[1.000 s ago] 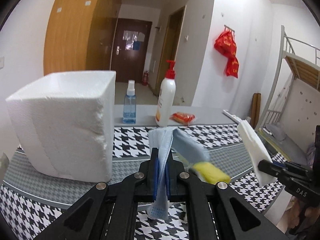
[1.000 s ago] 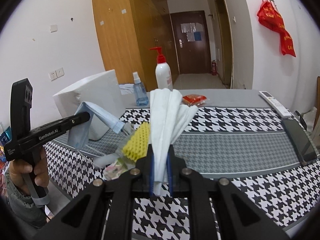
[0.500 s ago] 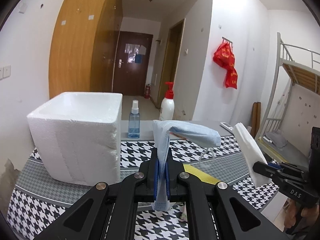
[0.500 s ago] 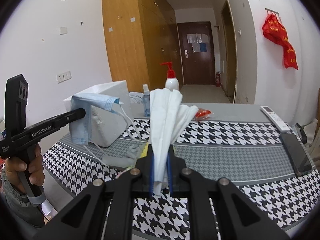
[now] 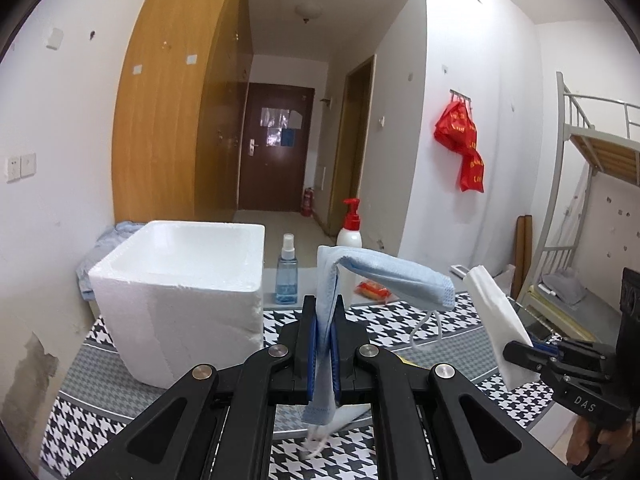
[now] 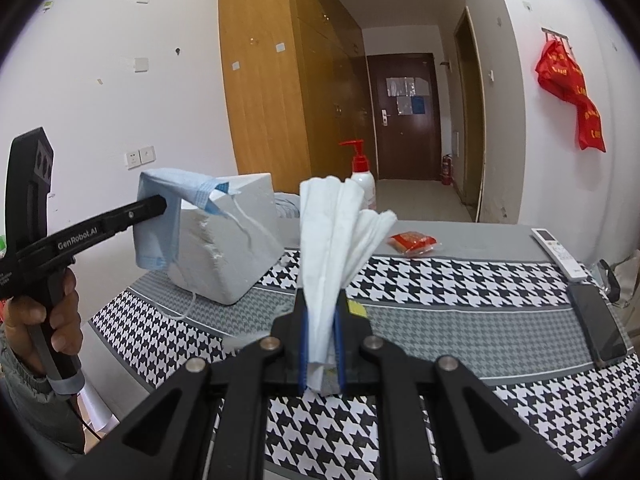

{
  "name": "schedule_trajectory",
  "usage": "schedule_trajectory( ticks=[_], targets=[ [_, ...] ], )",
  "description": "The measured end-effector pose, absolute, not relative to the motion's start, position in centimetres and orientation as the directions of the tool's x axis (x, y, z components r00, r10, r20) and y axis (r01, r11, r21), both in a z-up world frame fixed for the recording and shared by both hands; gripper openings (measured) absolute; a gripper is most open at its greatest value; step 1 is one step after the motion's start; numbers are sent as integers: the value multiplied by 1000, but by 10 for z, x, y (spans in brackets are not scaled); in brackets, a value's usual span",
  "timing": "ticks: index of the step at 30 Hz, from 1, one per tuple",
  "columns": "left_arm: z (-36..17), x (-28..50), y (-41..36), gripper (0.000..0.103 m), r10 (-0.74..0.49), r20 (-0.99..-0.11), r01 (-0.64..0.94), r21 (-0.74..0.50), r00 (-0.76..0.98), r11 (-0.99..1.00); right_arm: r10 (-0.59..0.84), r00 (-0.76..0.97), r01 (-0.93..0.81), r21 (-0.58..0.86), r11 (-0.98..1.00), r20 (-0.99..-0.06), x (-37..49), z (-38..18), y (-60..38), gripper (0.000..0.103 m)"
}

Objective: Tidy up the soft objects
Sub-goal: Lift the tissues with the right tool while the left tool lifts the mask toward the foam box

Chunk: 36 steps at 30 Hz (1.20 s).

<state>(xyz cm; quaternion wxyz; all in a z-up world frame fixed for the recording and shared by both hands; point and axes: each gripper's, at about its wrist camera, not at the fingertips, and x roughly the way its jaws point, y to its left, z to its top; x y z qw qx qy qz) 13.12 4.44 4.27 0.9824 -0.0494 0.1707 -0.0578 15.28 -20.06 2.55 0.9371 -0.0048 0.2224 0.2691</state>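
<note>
Face mask [image 5: 394, 276] pinched in left tool [image 5: 324, 344], tissue [image 6: 332, 240] clamped in right tool [image 6: 322, 344], foam box [image 5: 180, 296] interior partly hidden

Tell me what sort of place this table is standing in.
Most likely a dormitory room or small flat. A metal bunk bed stands at the right, tall wooden wardrobes line the hallway to a dark entry door, and the table wears a houndstooth cloth with household bottles on it.

Two bottles [image 5: 286, 272], one mask [image 5: 384, 276], one tissue [image 6: 332, 240]
</note>
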Motion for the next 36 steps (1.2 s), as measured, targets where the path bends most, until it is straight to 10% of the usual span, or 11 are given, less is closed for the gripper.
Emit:
schedule_trajectory(
  ticks=[36],
  targets=[
    [49, 92, 94, 6, 80, -341, -116, -86, 937, 990, 655, 644, -692, 63, 719, -396, 157, 46, -126, 14]
  ],
)
